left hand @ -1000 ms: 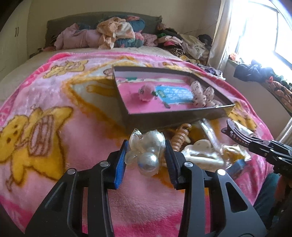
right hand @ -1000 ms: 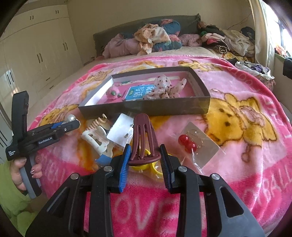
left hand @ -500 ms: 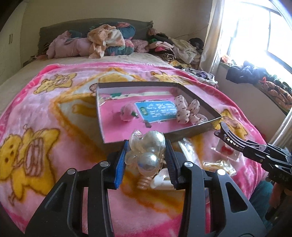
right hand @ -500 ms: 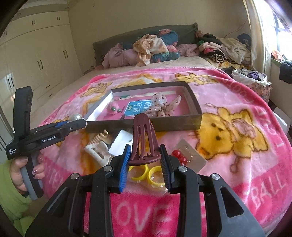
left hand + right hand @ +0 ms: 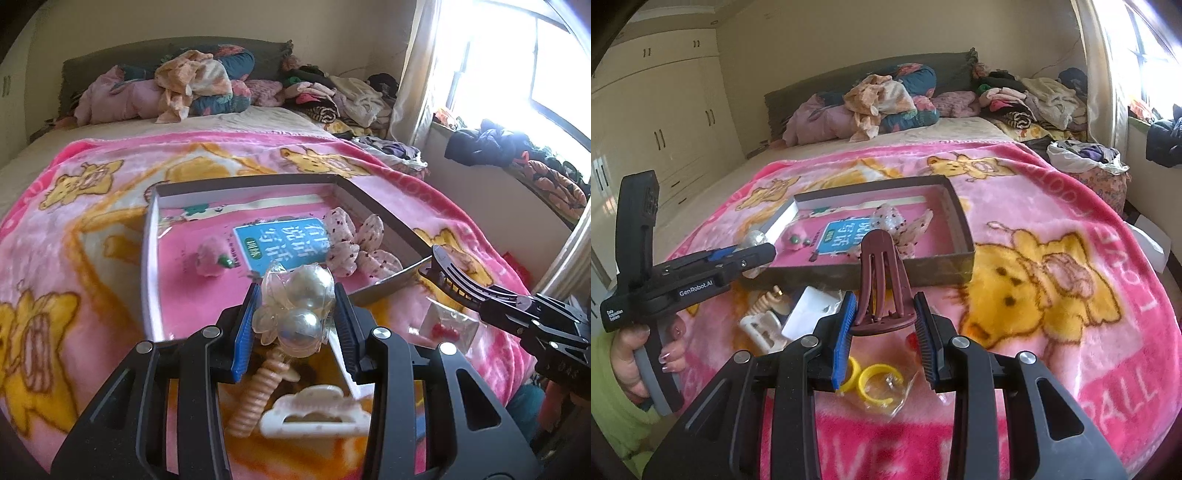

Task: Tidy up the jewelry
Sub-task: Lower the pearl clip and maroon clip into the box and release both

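My left gripper (image 5: 294, 315) is shut on a pearl hair clip (image 5: 301, 306) with two big pearls and clear petals, held above the near left corner of the open box (image 5: 147, 266). It also shows in the right wrist view (image 5: 753, 245). My right gripper (image 5: 884, 325) is shut on a maroon snap hair clip (image 5: 881, 280), held above the blanket in front of the box (image 5: 960, 221). The box holds a pink pompom (image 5: 208, 258), a blue card (image 5: 284, 242) and a spotted bow (image 5: 354, 247).
On the pink blanket (image 5: 1052, 229) in front of the box lie a white claw clip (image 5: 314, 415), a beige spiral clip (image 5: 258, 391), red earrings in a bag (image 5: 445, 328), yellow rings in a bag (image 5: 875, 380) and a white card (image 5: 809, 314). Clothes are piled at the headboard.
My left gripper has risen and moved forward with the pearl clip toward the box's near left corner. My right gripper has lifted and drawn back a little with the maroon clip.
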{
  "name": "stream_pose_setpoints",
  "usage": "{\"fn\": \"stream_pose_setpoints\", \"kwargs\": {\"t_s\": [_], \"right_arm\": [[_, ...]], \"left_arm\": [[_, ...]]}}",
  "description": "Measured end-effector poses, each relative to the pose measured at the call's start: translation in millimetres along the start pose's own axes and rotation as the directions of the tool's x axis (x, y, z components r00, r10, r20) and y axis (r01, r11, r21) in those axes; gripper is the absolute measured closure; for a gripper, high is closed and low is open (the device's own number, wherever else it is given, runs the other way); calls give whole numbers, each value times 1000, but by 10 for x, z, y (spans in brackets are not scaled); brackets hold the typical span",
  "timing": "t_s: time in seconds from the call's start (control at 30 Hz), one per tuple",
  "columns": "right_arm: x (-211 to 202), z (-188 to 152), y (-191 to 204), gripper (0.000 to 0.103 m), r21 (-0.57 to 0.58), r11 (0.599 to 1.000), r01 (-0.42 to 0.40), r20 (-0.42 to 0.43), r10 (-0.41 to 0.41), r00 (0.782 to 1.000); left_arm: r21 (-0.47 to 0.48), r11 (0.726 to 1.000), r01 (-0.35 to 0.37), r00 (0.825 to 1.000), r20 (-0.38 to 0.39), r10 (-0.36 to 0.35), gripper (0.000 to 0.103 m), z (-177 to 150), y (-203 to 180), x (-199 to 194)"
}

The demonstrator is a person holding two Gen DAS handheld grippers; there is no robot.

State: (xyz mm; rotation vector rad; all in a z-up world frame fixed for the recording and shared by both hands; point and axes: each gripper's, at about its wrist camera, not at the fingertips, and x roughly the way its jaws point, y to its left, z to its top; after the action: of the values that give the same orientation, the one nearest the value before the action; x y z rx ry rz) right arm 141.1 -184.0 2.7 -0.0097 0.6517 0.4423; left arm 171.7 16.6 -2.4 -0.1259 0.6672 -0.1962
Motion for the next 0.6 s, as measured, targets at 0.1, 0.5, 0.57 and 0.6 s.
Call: {"fn": "stream_pose_setpoints", "kwargs": {"t_s": [0.1, 0.5, 0.57, 0.6], "right_arm": [[23, 53, -23, 73, -1, 1000, 10, 4, -10, 1000], [217, 257, -117, 73, 7, 999, 34, 2, -34, 999], [241, 271, -132, 73, 12, 999, 34, 2, -34, 999], [266, 285, -137, 73, 13, 999, 36, 2, -36, 999]], "left_arm": [[2, 1000, 7, 1000, -3, -7, 72, 41, -35, 69], [15, 1000, 9, 1000, -27, -8, 72, 212, -86, 326], [21, 1000, 9, 999, -33, -9, 72, 230, -92, 372], [23, 1000, 9, 999, -35, -8, 72, 235, -90, 390]]}}
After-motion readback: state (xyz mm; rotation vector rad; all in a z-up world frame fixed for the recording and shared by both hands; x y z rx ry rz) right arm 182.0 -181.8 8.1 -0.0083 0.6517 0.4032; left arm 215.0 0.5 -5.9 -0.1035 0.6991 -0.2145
